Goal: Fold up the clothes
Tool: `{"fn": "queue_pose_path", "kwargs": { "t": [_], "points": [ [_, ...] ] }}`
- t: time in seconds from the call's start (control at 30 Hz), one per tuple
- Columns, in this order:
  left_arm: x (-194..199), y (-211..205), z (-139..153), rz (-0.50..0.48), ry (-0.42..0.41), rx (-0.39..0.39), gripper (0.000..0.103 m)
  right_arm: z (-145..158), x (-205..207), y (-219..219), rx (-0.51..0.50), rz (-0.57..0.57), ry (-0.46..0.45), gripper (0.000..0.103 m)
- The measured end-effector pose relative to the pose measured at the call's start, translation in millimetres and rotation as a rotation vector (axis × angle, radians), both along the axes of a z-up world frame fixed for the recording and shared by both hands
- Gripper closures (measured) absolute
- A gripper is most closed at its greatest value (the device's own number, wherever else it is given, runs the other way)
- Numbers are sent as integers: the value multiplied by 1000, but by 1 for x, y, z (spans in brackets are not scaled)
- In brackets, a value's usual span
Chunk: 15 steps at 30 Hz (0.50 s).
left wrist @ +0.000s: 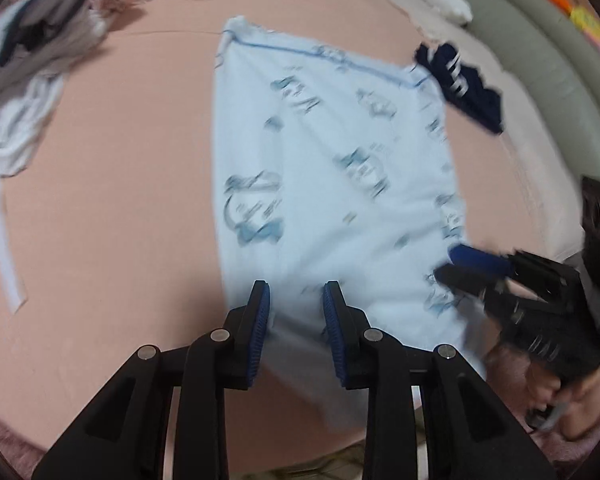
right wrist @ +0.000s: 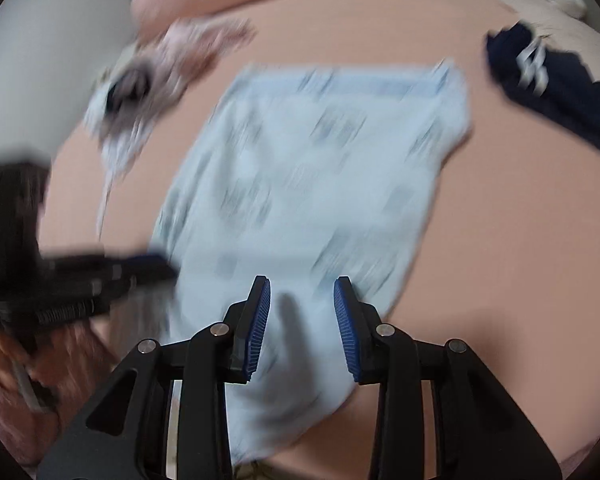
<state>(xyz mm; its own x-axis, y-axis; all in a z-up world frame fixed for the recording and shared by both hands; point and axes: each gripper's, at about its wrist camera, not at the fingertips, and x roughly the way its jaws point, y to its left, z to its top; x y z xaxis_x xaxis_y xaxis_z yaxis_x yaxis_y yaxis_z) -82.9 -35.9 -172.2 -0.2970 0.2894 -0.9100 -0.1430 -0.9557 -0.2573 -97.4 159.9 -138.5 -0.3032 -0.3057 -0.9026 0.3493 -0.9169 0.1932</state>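
Garment [left wrist: 332, 184], pale blue with a printed pattern, is lying spread near the middle of the pink bed [left wrist: 120, 200], its near hem reaching the bed's near edge. The left gripper [left wrist: 296, 300] is hanging over that hem with its jaws partly apart; cloth is showing between the blue pads, but whether they are pinching it cannot be told. The right gripper [right wrist: 302, 300] is standing likewise over the hem, jaws partly apart, grip unclear through blur. A navy garment [left wrist: 464, 84] is lying just beside the pale one's far right corner. A heap of clothes [left wrist: 28, 72] is occupying the bed's far left corner.
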Motion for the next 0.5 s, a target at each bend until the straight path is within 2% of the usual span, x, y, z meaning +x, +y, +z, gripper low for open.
{"fn": "queue_pose_path", "kwargs": {
  "t": [0.07, 0.1, 0.2, 0.23, 0.3, 0.33, 0.4, 0.5],
  "points": [
    [6, -12, 4, 37, 8, -14, 74, -2, 25, 2, 106, 13, 65, 71],
    [11, -20, 7, 55, 15, 14, 74, 1, 30, 7, 126, 1, 68, 70],
    [27, -30, 14, 66, 49, 171, 77, 14, 33, 18, 28, -77, 48, 67],
    [30, -25, 14, 49, 54, 177, 77, 20, 39, 25, -16, -96, 56, 66],
    [32, -10, 13, 10, 59, 150, 77, 25, 46, 23, -68, -110, 70, 66],
    [33, -8, 10, 4, 48, 134, 77, 21, 42, 16, -57, -99, 58, 65],
    [35, -7, 4, 3, 17, 101, 74, 7, 30, 1, -15, -56, 18, 65],
    [37, -12, 3, 9, -2, 54, 74, -3, 28, 1, 75, -44, 16, 67]
  ]
}}
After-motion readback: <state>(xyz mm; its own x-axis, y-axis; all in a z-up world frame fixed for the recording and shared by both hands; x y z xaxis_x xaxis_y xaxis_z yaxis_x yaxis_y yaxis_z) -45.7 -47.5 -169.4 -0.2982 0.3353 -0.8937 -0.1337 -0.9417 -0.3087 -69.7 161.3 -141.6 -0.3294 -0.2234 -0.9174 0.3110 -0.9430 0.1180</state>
